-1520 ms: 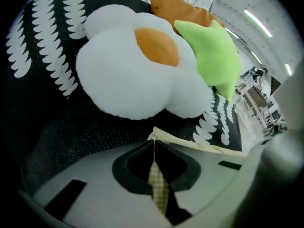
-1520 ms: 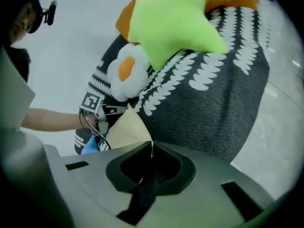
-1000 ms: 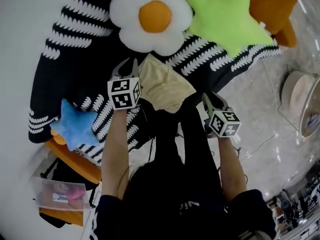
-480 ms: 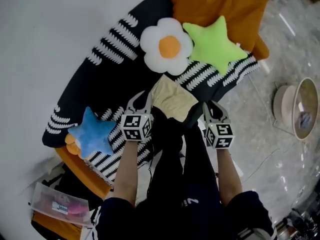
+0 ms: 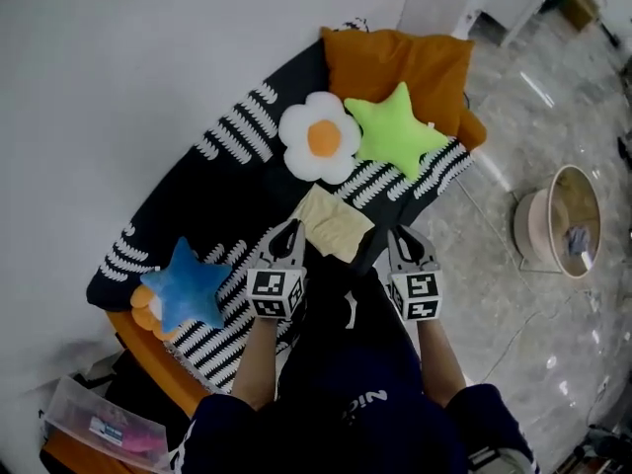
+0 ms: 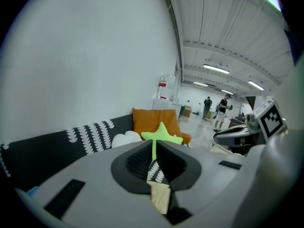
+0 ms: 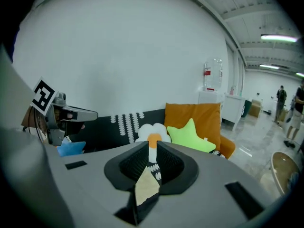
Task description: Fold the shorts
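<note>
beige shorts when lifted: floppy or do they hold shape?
Likely floppy: the beige shorts hang creased and bunched. Probably thin and light: a corner fits between the left gripper's nearly closed jaws.

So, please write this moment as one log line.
left gripper: shut on shorts | right gripper: jaws have just been closing on shorts | shorts: held above sofa

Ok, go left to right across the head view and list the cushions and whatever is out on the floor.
blue star cushion → white flower cushion → green star cushion → round basket on the floor
</note>
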`<state>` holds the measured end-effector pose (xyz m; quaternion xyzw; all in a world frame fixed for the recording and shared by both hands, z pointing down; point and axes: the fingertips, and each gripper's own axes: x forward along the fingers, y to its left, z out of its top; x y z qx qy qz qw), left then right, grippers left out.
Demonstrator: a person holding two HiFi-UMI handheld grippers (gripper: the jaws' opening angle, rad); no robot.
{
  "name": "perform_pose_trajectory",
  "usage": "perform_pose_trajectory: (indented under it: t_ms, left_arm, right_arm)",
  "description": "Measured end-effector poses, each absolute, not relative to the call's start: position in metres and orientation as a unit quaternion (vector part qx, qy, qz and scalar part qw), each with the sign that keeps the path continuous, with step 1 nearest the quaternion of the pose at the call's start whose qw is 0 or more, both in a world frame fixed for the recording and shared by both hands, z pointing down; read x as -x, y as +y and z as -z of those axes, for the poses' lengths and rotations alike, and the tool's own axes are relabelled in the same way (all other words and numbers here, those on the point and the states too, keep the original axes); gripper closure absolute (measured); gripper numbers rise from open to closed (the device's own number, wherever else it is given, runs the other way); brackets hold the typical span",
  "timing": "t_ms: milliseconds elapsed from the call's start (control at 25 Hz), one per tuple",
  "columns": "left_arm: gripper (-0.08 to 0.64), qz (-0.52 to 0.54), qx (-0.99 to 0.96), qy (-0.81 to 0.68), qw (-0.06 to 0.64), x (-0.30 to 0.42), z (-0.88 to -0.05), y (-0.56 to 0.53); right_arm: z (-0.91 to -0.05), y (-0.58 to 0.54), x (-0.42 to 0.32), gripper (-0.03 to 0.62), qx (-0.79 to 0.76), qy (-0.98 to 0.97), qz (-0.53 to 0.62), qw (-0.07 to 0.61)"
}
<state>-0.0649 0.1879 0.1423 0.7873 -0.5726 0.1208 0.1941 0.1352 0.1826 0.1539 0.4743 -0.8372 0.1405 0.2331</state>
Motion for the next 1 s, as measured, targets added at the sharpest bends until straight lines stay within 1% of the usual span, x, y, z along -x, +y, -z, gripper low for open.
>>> perform_pose_trajectory:
  t_ms: [120, 280, 440, 560, 640, 880, 1000]
  left_arm:
    - [0.534, -0.118, -0.784, -0.579, 0.190, 0.065, -0.126, 0.204]
    - [0.537, -0.083, -0.787, -0.584, 0.181, 0.056, -0.095, 0.227]
    - [0.540, -0.058, -0.796, -0.587, 0.134, 0.055, -0.050, 0.231]
    - [0.540, -0.035, -0.796, -0.596, 0.100, 0.064, -0.015, 0.227]
    - [0.540, -0.014, -0.797, -0.597, 0.085, 0.065, 0.008, 0.226]
    - [0.557, -0.006, -0.805, -0.594, 0.013, 0.058, 0.063, 0.226]
    - [0.557, 0.012, -0.801, -0.599, 0.009, 0.060, 0.074, 0.224]
  right_arm:
    - [-0.130, 0.193, -0.133, 0.545, -0.485, -0.838, -0.119, 0.222]
    - [-0.107, 0.206, -0.132, 0.549, -0.484, -0.844, -0.096, 0.209]
    - [-0.068, 0.205, -0.134, 0.551, -0.489, -0.852, -0.048, 0.182]
    - [-0.021, 0.204, -0.136, 0.577, -0.513, -0.849, -0.018, 0.125]
    - [0.005, 0.206, -0.136, 0.578, -0.522, -0.847, -0.004, 0.099]
    - [0.052, 0.206, -0.122, 0.581, -0.512, -0.854, 0.051, 0.077]
    - [0.061, 0.203, -0.115, 0.581, -0.508, -0.856, 0.064, 0.067]
